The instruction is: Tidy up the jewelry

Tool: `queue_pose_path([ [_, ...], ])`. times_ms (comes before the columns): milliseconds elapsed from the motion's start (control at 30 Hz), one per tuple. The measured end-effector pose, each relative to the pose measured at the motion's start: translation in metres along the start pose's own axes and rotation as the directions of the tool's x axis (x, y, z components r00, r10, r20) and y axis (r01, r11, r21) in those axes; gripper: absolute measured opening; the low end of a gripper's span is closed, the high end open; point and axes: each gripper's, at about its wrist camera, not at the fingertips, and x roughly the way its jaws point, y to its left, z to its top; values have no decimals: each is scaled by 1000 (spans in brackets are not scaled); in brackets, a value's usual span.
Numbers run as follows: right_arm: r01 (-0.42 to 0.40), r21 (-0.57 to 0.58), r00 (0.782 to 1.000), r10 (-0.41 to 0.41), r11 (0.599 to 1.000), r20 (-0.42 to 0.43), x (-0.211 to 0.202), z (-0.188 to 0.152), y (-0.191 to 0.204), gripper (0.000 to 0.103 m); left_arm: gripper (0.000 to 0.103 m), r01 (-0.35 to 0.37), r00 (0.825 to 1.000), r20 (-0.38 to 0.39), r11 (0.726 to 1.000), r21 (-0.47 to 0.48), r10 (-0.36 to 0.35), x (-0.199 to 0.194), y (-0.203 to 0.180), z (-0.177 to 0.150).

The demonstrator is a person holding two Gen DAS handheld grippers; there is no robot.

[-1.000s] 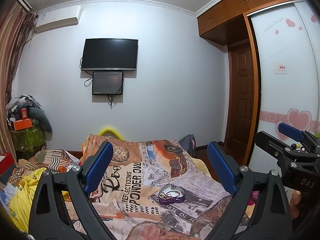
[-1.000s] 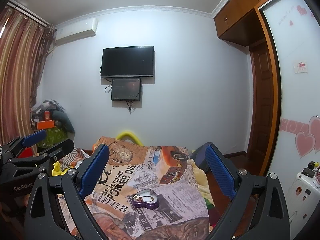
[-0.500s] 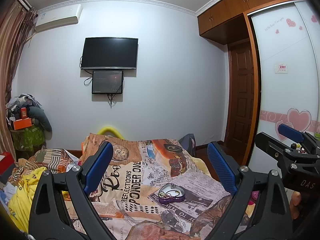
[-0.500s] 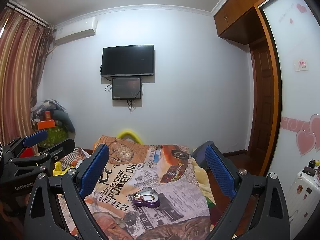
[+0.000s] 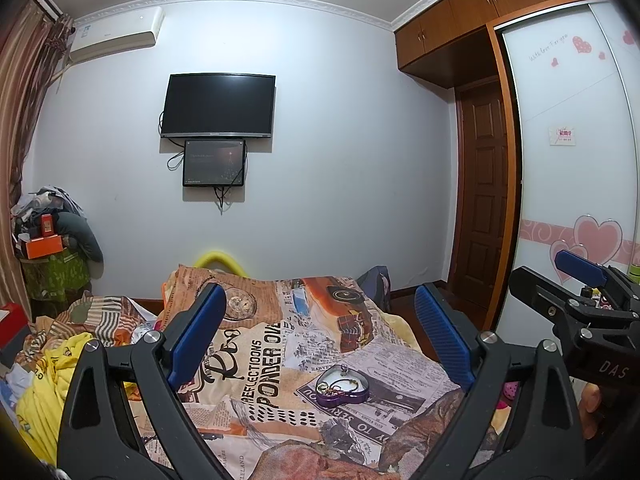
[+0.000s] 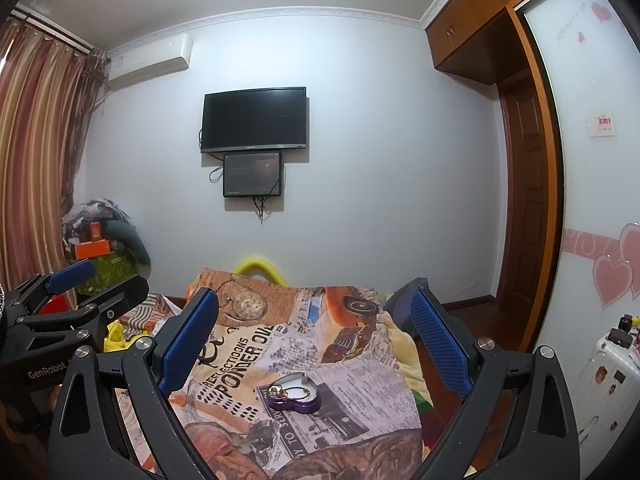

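Observation:
A purple heart-shaped box (image 5: 342, 388) lies open on the printed bedspread (image 5: 256, 356), with gold jewelry (image 5: 332, 389) inside it. It also shows in the right wrist view (image 6: 295, 397). My left gripper (image 5: 320, 340) is open and empty, held above and in front of the box. My right gripper (image 6: 316, 340) is open and empty, also held back from the box. Each gripper shows at the edge of the other's view: the right one (image 5: 580, 300) and the left one (image 6: 60, 304).
The bed fills the lower middle. Yellow clothes (image 5: 48, 384) and striped fabric lie on its left side. A pile with an orange box (image 5: 42, 246) stands at far left. A TV (image 5: 218, 106) hangs on the far wall. A wardrobe and door are on the right, a white suitcase (image 6: 608, 364) below.
Both grippers have barely moved; the view has shifted very slightly. The box and jewelry lie as before.

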Motion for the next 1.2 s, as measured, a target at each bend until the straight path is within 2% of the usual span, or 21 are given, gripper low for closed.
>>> queue_pose_path([
  [1200,3,9,1000,-2,1000,-9,-1,1,1,96,103,14,1000,-11,1000,1,-14,1,-3,-2],
])
